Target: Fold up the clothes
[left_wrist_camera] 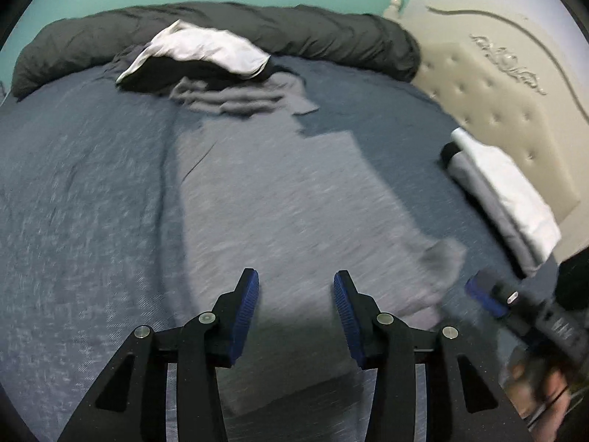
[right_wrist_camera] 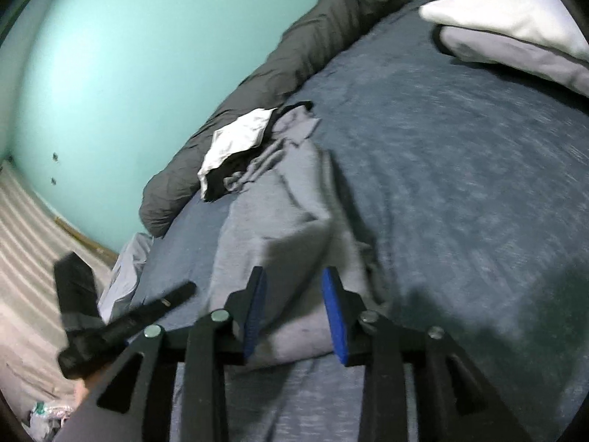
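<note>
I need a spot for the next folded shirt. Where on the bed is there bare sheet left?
Bare blue sheet lies left of the spread grey garment, up to the rolled dark duvet. Another strip lies between the garment and the folded stack by the headboard. It is crowded at the far edge, where the unfolded pile lies against the duvet.

teal wall (right_wrist_camera: 110, 73), tufted headboard (left_wrist_camera: 515, 110) — striped floor (right_wrist_camera: 25, 239)
</note>
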Tool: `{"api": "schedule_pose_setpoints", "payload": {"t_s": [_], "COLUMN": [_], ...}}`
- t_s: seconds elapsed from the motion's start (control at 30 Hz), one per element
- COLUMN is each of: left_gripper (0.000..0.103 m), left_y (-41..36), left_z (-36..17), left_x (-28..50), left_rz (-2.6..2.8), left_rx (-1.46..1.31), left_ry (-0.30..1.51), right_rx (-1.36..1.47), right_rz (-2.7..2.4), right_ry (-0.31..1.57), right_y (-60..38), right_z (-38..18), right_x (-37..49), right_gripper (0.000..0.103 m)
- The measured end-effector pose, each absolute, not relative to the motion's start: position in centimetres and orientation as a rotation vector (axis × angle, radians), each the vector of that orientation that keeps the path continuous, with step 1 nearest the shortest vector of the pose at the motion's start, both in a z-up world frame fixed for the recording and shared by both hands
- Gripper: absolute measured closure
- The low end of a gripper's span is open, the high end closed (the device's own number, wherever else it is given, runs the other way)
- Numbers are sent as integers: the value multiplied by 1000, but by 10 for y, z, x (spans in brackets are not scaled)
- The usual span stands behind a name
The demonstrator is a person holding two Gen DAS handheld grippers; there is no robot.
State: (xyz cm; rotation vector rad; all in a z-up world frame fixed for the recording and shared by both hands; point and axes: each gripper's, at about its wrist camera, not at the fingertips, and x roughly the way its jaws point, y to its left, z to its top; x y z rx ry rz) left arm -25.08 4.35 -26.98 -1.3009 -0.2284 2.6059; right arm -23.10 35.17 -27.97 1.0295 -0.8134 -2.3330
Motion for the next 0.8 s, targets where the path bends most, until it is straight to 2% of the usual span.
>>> {"api": "schedule_pose_setpoints", "payload": {"t_s": [0.17, 0.37, 0.4, 0.47, 0.53, 0.8], "left_gripper": [57, 57, 57, 57, 57, 57], "left_y": [41, 49, 50, 53, 56, 53], "left_z": [-289, -295, -297, -299, -300, -297], "left_x": [-244, -240, -240, -239, -238, -233], "left_rz": [2590, 2590, 2591, 2591, 2589, 2572], "left_rx": [-1322, -1310, -1308, -1299, -1296, -1298], "left_ry": [-185, -139, -131, -106, -93, -102], "right_rx": [1052, 1131, 1143, 1158, 1172, 1170], "right_rz": [-2314, -2350, -2352, -2342, -2325, -2296], "right_ry": [-775, -707, -705, -733, -769, -891], "right_y": [330, 320, 320, 325, 330, 351], "right_z": [-276, -289, -292, -298, -304, -309], "right_x": [-244, -264, -265, -266, -266, -245], "right_gripper": [58, 57, 59, 85, 93, 97]}}
